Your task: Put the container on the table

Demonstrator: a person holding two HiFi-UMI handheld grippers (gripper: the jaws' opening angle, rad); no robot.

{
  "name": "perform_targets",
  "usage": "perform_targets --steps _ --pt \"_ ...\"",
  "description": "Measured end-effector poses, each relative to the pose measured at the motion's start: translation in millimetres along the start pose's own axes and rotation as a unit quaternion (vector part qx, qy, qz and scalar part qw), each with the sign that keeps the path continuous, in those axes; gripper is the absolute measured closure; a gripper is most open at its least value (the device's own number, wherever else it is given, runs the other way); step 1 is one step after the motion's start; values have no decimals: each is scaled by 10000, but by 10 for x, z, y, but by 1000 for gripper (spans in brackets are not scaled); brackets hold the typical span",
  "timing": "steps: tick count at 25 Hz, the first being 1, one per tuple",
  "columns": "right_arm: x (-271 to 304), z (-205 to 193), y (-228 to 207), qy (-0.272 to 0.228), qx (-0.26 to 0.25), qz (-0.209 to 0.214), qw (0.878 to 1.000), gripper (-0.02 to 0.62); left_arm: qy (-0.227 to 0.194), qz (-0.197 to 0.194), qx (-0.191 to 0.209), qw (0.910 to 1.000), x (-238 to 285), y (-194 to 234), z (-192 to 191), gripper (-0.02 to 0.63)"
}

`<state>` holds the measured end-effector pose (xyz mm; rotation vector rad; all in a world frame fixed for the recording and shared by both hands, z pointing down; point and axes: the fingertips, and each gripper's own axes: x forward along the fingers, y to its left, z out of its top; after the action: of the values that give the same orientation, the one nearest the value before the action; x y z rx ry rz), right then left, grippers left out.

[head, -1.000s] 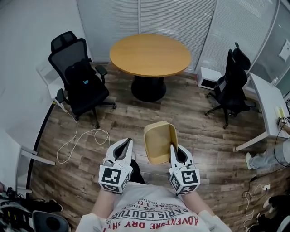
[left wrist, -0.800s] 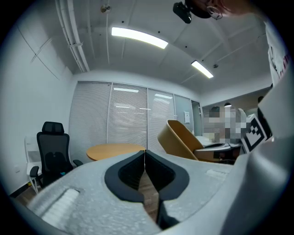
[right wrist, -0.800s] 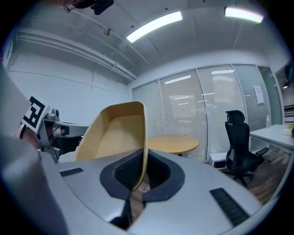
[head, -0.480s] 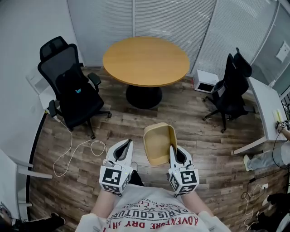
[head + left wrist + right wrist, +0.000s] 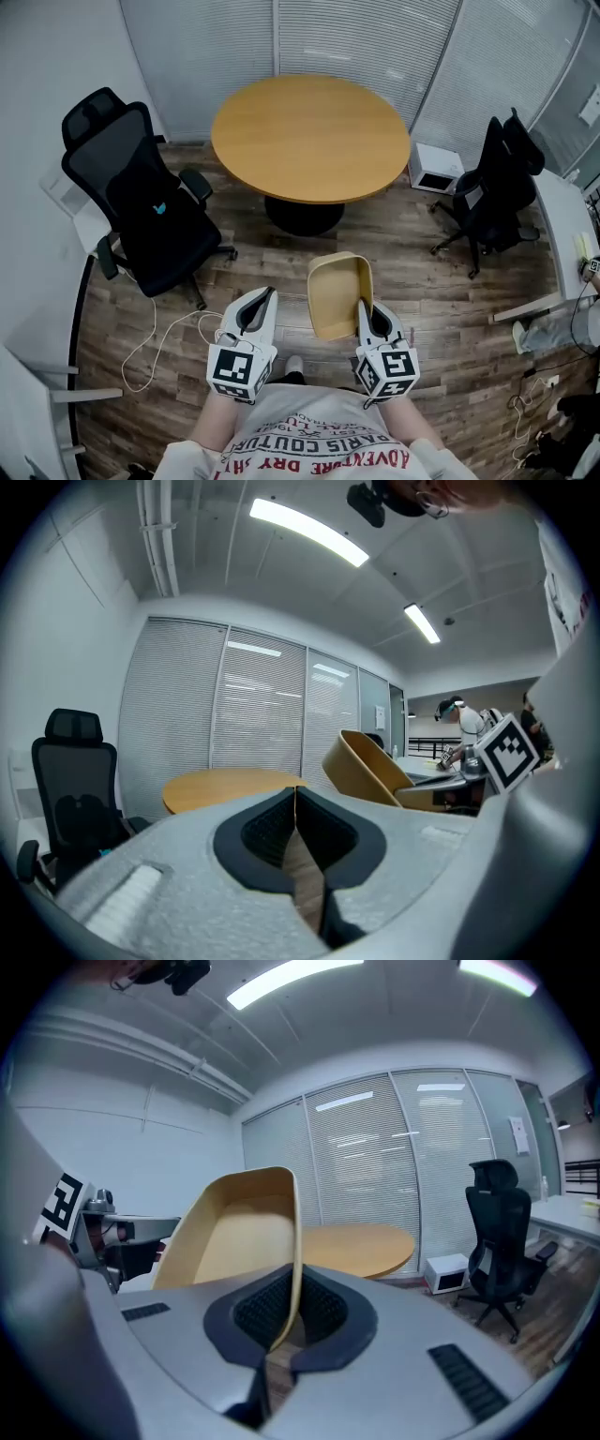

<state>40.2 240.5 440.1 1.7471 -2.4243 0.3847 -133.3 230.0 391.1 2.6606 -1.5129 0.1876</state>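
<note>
A tan plastic container (image 5: 337, 292) hangs over the floor, tilted on its side, with my right gripper (image 5: 365, 307) shut on its right wall. In the right gripper view the container (image 5: 239, 1241) fills the left half, its rim pinched between the pads. My left gripper (image 5: 266, 296) is shut and holds nothing; its view shows the two jaws (image 5: 295, 799) meeting, with the container (image 5: 370, 771) off to the right. The round wooden table (image 5: 309, 136) stands ahead, its top bare, and it also shows in both gripper views (image 5: 361, 1246) (image 5: 225, 785).
A black office chair (image 5: 141, 220) stands left of the table and another (image 5: 497, 192) to the right. A white cable (image 5: 155, 333) lies on the wood floor at the left. A white box (image 5: 436, 171) sits by the blinds, and a white desk (image 5: 562, 234) runs along the right.
The table and both chairs have drawn nearer and lower in the head view as I move forward. Both grippers keep their places before me, the container still in the right one.
</note>
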Motion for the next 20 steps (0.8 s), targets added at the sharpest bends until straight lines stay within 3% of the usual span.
perform_targets --steps 5,12,16,20 --pt "381 98 16 29 -217 -70 9997 584 78 -57 -35 9999 272 323 -20 594" --pt "928 200 -292 13 -219 -42 9998 584 177 26 -96 9998 762 553 -132 594" --pt "1452 284 -555 33 -80 237 9997 584 156 342 -39 9993 1166 697 -77 594" --pt "2006 508 -794 1 -268 660 9975 584 28 793 22 9968 1690 899 116 594"
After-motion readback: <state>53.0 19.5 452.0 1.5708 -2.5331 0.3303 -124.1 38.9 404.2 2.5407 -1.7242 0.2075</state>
